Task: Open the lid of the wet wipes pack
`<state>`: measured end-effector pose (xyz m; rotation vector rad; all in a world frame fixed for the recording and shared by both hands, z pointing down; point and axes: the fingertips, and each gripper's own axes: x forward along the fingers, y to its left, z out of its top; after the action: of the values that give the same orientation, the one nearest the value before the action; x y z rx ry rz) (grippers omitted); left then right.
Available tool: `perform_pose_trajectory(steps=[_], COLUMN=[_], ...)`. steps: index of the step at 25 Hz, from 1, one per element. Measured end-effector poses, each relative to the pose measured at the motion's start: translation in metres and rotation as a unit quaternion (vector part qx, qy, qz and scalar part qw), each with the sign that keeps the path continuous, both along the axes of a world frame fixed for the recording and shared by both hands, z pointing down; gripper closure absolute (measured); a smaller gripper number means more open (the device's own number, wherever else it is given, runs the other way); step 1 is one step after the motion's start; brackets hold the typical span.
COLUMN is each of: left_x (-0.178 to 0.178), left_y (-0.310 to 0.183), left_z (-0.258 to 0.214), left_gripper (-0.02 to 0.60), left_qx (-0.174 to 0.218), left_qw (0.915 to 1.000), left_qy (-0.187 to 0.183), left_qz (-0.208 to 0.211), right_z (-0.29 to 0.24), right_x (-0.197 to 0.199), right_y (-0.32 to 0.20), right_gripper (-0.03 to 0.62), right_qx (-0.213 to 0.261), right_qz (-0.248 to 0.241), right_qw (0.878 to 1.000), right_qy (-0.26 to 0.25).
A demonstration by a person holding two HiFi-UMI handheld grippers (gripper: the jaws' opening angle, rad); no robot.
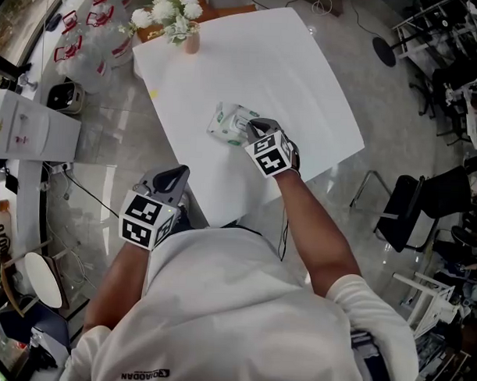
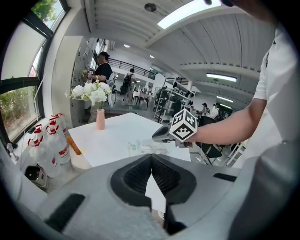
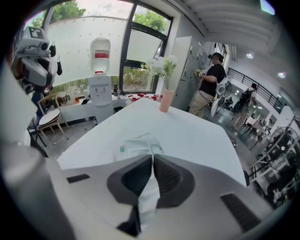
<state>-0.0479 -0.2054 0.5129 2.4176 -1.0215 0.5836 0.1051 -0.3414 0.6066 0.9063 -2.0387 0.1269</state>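
The wet wipes pack (image 1: 228, 121), pale green and white, lies near the middle of the white table (image 1: 289, 86). My right gripper (image 1: 252, 130) has its tips at the pack's right edge. In the right gripper view the jaws (image 3: 153, 159) are closed, pale pack material shows between them, and the rest of the pack (image 3: 137, 144) lies just ahead. I cannot tell whether it is the lid that is pinched. My left gripper (image 1: 175, 178) hangs off the table's near left edge, shut and empty (image 2: 151, 165); from there the pack (image 2: 140, 148) sits beyond it.
A pink vase of white flowers (image 1: 184, 24) stands at the table's far corner. Water bottles (image 1: 91, 36) crowd the floor on the left. A chair (image 1: 414, 207) and metal racks are on the right. A water dispenser (image 3: 100, 86) and a person (image 3: 208, 89) stand farther off.
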Motion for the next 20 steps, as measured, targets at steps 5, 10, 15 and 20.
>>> perform_pose_trajectory(steps=[5,10,15,20], left_x=[-0.001,-0.002,-0.004,-0.008], left_y=[0.003,0.004,0.004,0.003], left_z=[0.001,0.003,0.002,0.003], left_gripper=[0.573,0.572,0.573,0.572], left_qx=[-0.002,-0.005,-0.006,-0.012], left_qw=[1.0000,1.0000,0.9999,0.9997], left_qy=[-0.003,-0.007,-0.011,-0.015], left_qz=[0.002,-0.001,-0.004,-0.014], right_z=[-0.005,-0.004,0.003,0.014], right_x=[0.006,0.011,0.020,0.024], right_y=[-0.012,-0.031,-0.052,-0.067], right_gripper=[0.565,0.559,0.557,0.557], right_qx=[0.032,0.060,0.060,0.042], right_qz=[-0.001,-0.008,-0.016,-0.025], right_qw=[0.999,0.997,0.997,0.997], right_qy=[0.020,0.041,0.056,0.066])
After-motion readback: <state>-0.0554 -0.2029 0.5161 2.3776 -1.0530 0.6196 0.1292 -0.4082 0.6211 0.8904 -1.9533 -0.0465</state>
